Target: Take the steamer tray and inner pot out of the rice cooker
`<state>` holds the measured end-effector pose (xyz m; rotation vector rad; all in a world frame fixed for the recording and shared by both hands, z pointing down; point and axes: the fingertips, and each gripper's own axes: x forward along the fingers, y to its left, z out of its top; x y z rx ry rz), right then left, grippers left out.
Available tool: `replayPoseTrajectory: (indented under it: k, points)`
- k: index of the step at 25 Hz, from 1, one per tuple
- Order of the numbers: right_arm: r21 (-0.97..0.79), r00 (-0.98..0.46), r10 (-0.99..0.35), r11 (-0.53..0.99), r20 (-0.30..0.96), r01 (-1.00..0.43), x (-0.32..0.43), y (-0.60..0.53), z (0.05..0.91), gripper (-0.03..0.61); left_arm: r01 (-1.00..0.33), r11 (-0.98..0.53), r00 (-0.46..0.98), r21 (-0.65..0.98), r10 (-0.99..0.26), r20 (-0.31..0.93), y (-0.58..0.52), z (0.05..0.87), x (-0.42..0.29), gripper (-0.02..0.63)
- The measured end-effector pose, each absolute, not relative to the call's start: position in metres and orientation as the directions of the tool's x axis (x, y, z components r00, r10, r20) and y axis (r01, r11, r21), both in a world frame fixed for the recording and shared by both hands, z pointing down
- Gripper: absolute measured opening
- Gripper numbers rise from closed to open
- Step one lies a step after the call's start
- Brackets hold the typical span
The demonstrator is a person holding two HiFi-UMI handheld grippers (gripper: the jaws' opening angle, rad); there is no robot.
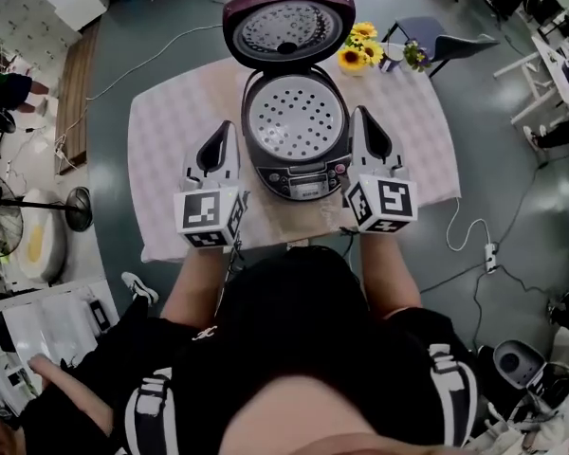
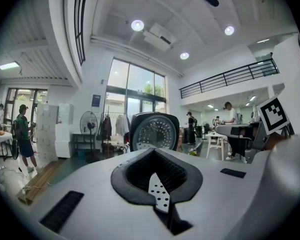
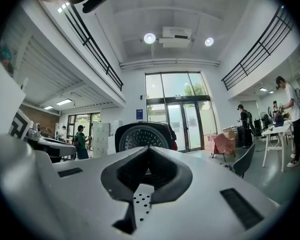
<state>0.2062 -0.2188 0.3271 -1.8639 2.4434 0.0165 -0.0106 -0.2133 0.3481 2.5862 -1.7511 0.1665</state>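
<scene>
The rice cooker (image 1: 299, 176) stands on the table with its lid (image 1: 286, 27) raised. The white perforated steamer tray (image 1: 296, 117) lies in its mouth and hides the inner pot. My left gripper (image 1: 226, 129) is shut beside the cooker's left side, and my right gripper (image 1: 358, 114) is shut beside its right side. Neither holds anything. In the left gripper view the shut left gripper (image 2: 153, 153) points at the lid (image 2: 155, 131), with a strip of tray (image 2: 160, 194) showing below. The right gripper view shows the same: right gripper (image 3: 149, 149), lid (image 3: 142, 136), tray (image 3: 141, 201).
A checked cloth covers the table (image 1: 180, 121). A vase of sunflowers (image 1: 360, 47) stands at the far right of the table, with a chair (image 1: 446, 41) behind it. A floor fan (image 1: 9, 216) and a power strip (image 1: 491, 251) are on the floor. People stand far off in the room.
</scene>
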Motion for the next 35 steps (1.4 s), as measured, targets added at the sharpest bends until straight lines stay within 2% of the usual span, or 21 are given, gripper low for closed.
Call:
replayPoseTrajectory:
  k: [6, 18, 22, 23, 24, 25, 27, 35]
  points:
    - [-0.037, -0.287, -0.956, 0.290, -0.067, -0.956, 0.220, -0.260, 0.319, -0.002, -0.937, -0.347, 0.341, -0.051, -0.935, 0.097, -0.246, 0.341, 0.001, 0.003]
    - [-0.012, -0.270, -0.960, 0.272, -0.077, -0.962, 0.205, -0.262, 0.309, -0.002, -0.932, -0.359, 0.353, -0.049, -0.931, 0.091, -0.255, 0.332, -0.021, 0.003]
    - [-0.012, -0.312, -0.942, 0.316, -0.123, -0.949, 0.198, -0.261, 0.302, 0.000, -0.929, -0.368, 0.365, -0.041, -0.929, 0.063, -0.255, 0.328, -0.021, 0.006]
    - [-0.020, -0.332, -0.934, 0.338, -0.131, -0.941, 0.195, -0.260, 0.301, 0.117, -0.925, -0.378, 0.376, -0.029, -0.924, 0.066, -0.255, 0.329, -0.019, 0.082]
    - [-0.025, -0.351, -0.927, 0.357, -0.132, -0.934, 0.192, -0.261, 0.300, 0.219, -0.920, -0.391, 0.389, -0.018, -0.918, 0.073, -0.255, 0.331, -0.017, 0.217]
    - [-0.023, -0.364, -0.923, 0.369, -0.127, -0.929, 0.189, -0.262, 0.300, 0.246, -0.915, -0.403, 0.401, -0.011, -0.913, 0.080, -0.256, 0.331, -0.016, 0.321]
    - [-0.006, -0.377, -0.920, 0.380, -0.104, -0.925, 0.182, -0.264, 0.302, 0.262, -0.914, -0.405, 0.402, -0.011, -0.910, 0.095, -0.257, 0.333, -0.017, 0.341]
    - [0.015, -0.374, -0.924, 0.374, -0.076, -0.927, 0.180, -0.263, 0.308, 0.262, -0.926, -0.376, 0.376, 0.031, -0.914, 0.151, -0.259, 0.345, -0.029, 0.341]
